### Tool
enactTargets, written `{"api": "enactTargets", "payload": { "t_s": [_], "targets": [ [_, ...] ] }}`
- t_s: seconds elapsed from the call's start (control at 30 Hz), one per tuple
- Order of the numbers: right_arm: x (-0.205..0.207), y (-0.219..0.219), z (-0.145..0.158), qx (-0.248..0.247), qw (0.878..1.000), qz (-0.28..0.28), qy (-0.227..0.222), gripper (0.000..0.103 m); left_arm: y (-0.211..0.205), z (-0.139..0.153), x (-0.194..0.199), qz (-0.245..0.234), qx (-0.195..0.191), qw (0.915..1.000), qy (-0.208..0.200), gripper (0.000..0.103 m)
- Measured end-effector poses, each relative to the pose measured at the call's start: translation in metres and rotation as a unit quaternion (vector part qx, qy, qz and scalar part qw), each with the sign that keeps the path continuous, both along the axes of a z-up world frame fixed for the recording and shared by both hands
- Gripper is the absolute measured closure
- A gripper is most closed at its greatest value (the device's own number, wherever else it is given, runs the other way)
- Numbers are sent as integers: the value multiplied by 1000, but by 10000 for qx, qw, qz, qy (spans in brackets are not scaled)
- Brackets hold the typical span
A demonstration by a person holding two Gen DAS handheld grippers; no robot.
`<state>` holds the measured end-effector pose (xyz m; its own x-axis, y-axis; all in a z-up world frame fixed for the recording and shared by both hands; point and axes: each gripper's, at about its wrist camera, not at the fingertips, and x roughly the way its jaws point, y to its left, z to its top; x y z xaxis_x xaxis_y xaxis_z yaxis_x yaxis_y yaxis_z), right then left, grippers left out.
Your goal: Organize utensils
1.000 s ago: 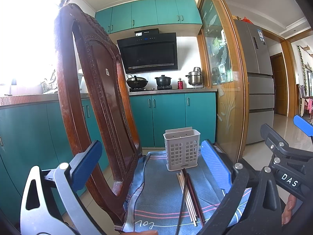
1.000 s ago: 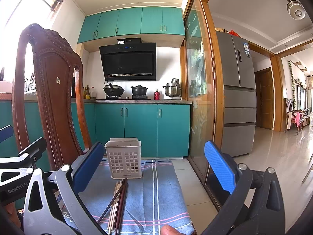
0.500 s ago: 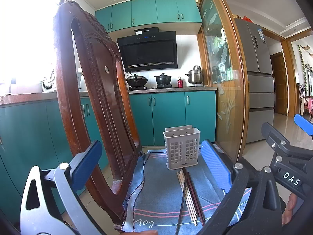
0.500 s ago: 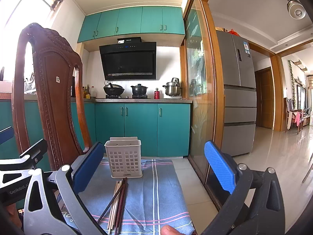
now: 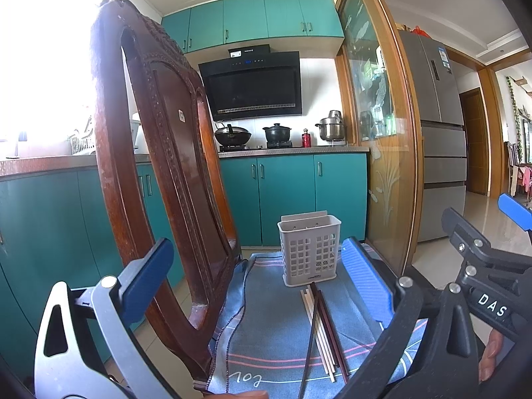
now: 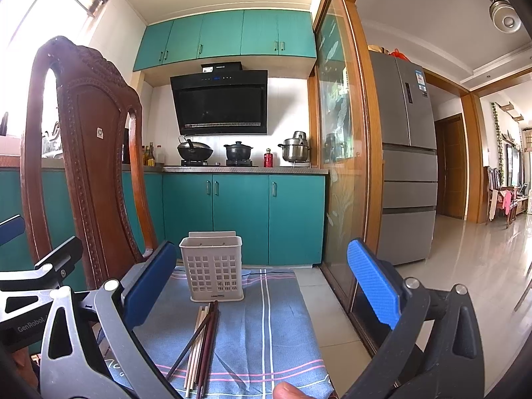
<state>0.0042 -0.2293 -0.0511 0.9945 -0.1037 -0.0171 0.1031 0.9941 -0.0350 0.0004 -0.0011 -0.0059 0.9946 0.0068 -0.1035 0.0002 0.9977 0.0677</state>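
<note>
A white slotted utensil holder point(image 5: 310, 248) stands upright at the far end of a blue striped cloth point(image 5: 276, 332); it also shows in the right wrist view point(image 6: 213, 269). Several chopsticks point(image 5: 321, 327), dark and pale, lie in a loose bundle on the cloth in front of it, also seen from the right wrist point(image 6: 201, 339). My left gripper point(image 5: 256, 282) is open and empty above the near end of the cloth. My right gripper point(image 6: 262, 282) is open and empty, beside the left one.
A carved wooden chair back point(image 5: 159, 166) stands close on the left, also in the right wrist view point(image 6: 86, 159). A glass sliding door point(image 6: 342, 166) runs along the cloth's right. Teal cabinets point(image 6: 242, 216) and a stove with pots stand behind.
The left view has shifted slightly; the holder and chopsticks stay where they were. Both grippers remain open.
</note>
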Motion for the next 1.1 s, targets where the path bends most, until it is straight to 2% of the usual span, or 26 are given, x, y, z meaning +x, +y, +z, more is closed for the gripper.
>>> {"api": "enactTargets", "payload": {
  "t_s": [0.93,1.0,1.07,1.1],
  "targets": [
    [7,-3,0,33,10000,2,86,2,0,-4,6,-25,-27,10000,93,3],
    [19,-7,1,70,9993,-177,317,2,2,-9,19,-108,-75,9989,449,3],
    [44,-14,-2,33,9947,-594,840,2,1,-19,53,-284,-56,9888,1465,3],
    [69,-20,-7,0,9866,-709,1470,2,3,-23,72,-418,-115,9790,1991,3]
  ]
}}
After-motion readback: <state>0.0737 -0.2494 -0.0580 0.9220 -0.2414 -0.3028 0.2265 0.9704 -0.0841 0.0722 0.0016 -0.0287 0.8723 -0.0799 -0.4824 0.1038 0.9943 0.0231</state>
